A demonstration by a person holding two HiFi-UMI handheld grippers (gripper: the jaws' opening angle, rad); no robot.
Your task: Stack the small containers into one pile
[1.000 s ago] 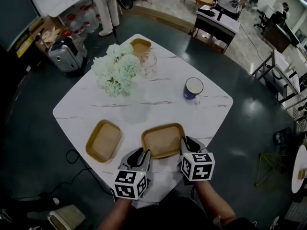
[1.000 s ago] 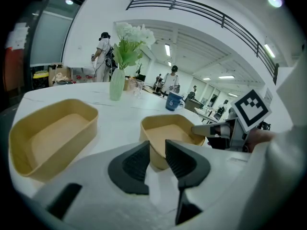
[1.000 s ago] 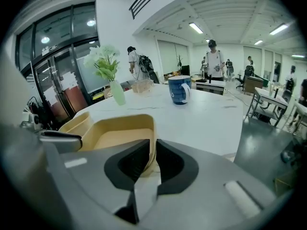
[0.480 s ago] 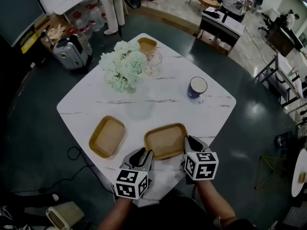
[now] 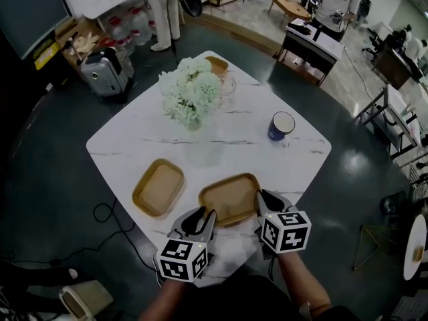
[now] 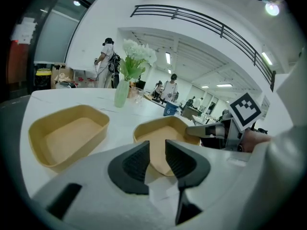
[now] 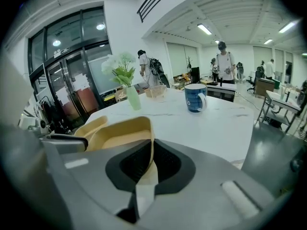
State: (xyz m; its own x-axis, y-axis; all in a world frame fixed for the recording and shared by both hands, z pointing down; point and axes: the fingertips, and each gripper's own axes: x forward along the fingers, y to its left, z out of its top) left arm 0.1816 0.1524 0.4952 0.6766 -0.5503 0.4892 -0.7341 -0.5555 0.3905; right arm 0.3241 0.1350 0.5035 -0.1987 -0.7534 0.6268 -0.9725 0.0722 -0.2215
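Right gripper (image 7: 151,147), jaws just closed, clamps the right rim of the near tray (image 5: 227,196) at the table (image 5: 221,136) front, left gripper (image 6: 157,147) open beside it; recommend lifting level and nesting squarely into the left tray (image 5: 159,187).

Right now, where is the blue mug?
Head view: the blue mug stands on the table, far right side, to the right of the flowers.

table (image 5: 134,139): glossy white marble-look | right container (image 5: 229,198), left container (image 5: 158,187): matt tan plastic | mug (image 5: 281,126): glossy blue glaze
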